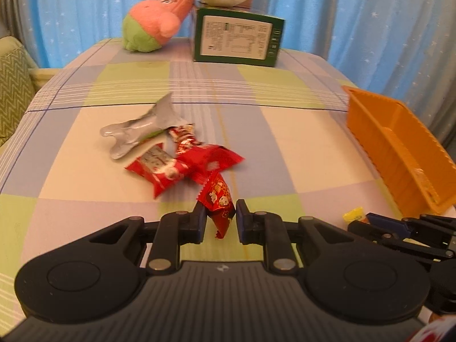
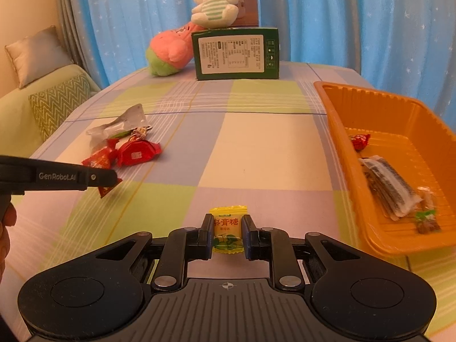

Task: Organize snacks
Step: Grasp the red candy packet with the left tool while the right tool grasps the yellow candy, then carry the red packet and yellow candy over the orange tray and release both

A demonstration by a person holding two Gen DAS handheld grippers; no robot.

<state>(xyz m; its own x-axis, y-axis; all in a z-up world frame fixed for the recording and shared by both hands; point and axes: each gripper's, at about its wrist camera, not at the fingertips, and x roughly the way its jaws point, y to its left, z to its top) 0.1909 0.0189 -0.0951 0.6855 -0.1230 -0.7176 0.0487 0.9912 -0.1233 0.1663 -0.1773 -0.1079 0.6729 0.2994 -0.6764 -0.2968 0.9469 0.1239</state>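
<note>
The right tongs (image 2: 227,235) have closed on a small yellow candy (image 2: 228,229), pads pressed against its two long edges, the crimped ends poking out front and back; it sits low over the checked cloth of the counter (image 2: 270,148), and I can't tell whether it has left the cloth. The left tongs (image 1: 221,218) stand narrowly parted around a red sachet (image 1: 219,202), the pads just beside its sides and perhaps brushing them, so I wouldn't call it gripped. Both packets look feather-light, crinkly and slick, with something firmer inside; I'd judge the fat middle the place to pinch, since the flat sealed ends would fold or slide out. Both tools are held low and nearly level, pointing across the counter, the left one reaching toward the loose pile of red wrappers (image 1: 182,162) and a torn silver wrapper (image 1: 136,131). Off to the right lies the orange tray (image 2: 336,108), already holding a few snacks, near the yellow candy and well apart from the pile.
</note>
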